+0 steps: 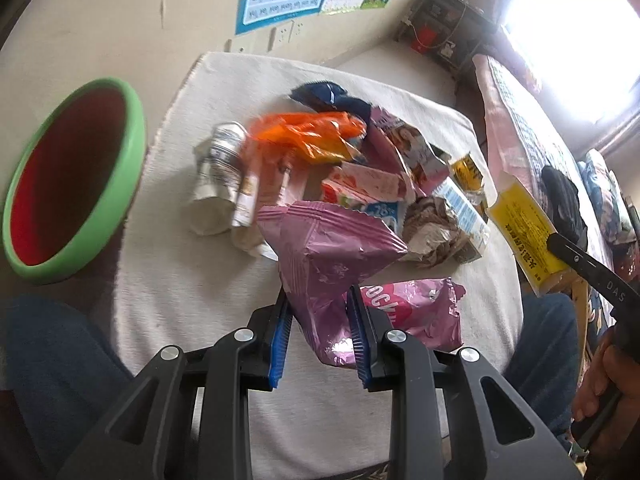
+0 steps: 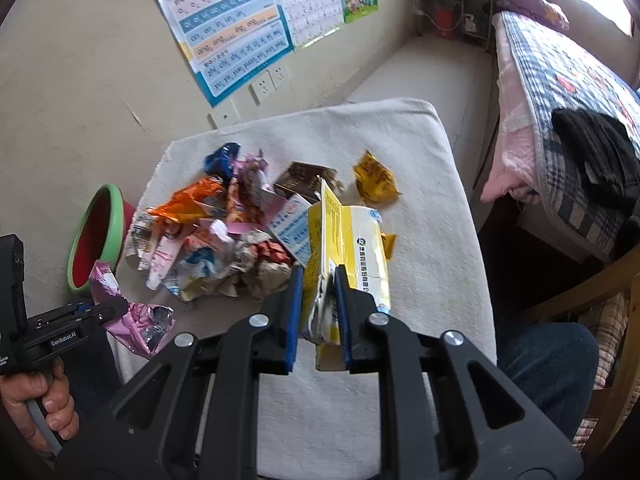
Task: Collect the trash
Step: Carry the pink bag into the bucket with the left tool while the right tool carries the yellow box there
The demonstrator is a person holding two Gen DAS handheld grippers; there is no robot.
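Observation:
My left gripper (image 1: 320, 294) is shut on a pink snack bag (image 1: 332, 248) and holds it a little above the white cloth-covered table (image 1: 180, 280). In the right wrist view that bag (image 2: 104, 280) hangs from the left gripper (image 2: 104, 308) beside the bin. My right gripper (image 2: 319, 272) is shut on a flattened yellow carton (image 2: 352, 236), lifted off the cloth; the carton (image 1: 520, 228) also shows at the right of the left wrist view. A pile of wrappers and cartons (image 2: 224, 232) lies mid-table. A bin with a green rim and red inside (image 1: 76, 176) stands left of the table.
A second pink wrapper (image 1: 420, 312) lies on the cloth near the front edge, and a gold wrapper (image 2: 374, 178) lies apart at the back right. A bed (image 2: 560, 92) runs along the right. The person's jeans-clad knees (image 1: 52, 360) flank the table's near edge.

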